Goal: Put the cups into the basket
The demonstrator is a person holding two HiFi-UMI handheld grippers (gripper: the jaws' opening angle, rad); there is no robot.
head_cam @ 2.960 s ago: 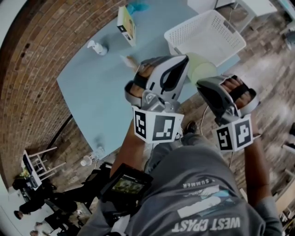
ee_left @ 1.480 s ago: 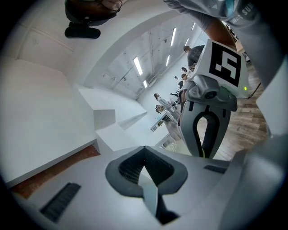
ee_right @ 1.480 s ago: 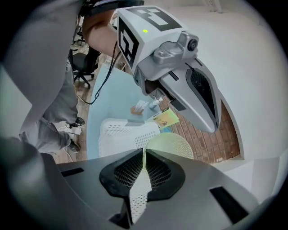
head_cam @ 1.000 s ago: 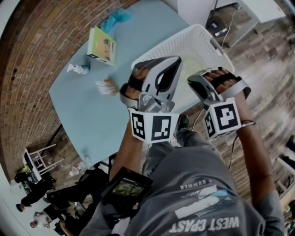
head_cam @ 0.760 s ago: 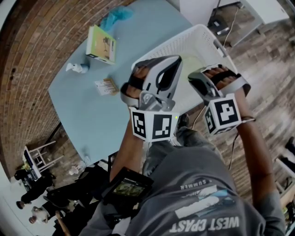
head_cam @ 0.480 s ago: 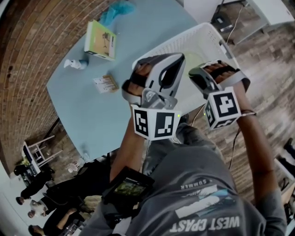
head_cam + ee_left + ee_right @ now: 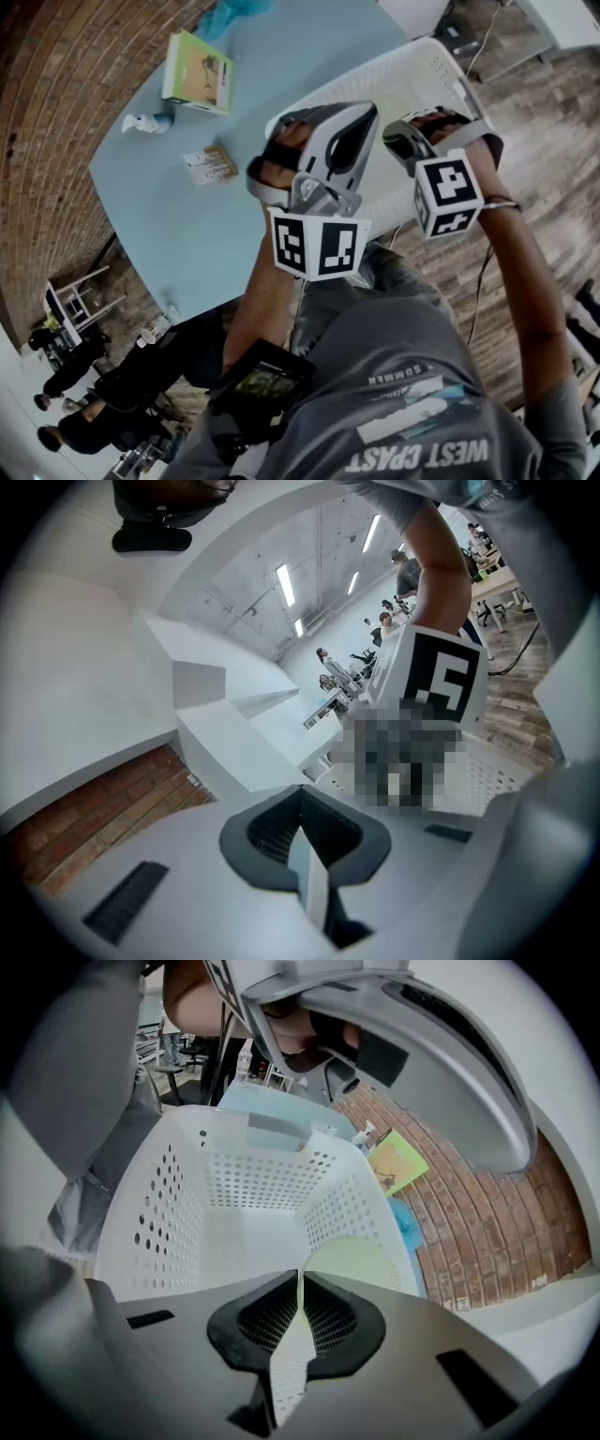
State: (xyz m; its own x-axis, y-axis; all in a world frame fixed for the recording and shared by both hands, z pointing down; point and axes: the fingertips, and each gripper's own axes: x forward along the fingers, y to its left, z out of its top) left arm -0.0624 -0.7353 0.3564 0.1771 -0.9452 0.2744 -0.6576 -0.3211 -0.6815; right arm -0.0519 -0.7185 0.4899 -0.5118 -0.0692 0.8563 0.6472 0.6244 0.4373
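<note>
Cup [image 7: 361, 1262], pale green, appears pinched by its wall in the closed right claw [image 7: 298, 1283], inside the basket [image 7: 169, 1213]; release remains. Left claw [image 7: 302, 808] is closed, apparently on nothing. No other cup shows on the tabletop [image 7: 187, 225].

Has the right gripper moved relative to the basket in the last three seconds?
Yes. The right gripper, short of the white basket before, now holds the green cup over it.

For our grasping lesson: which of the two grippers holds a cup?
The right gripper, shut on the pale green cup over the white basket; the left gripper is shut on nothing.
</note>
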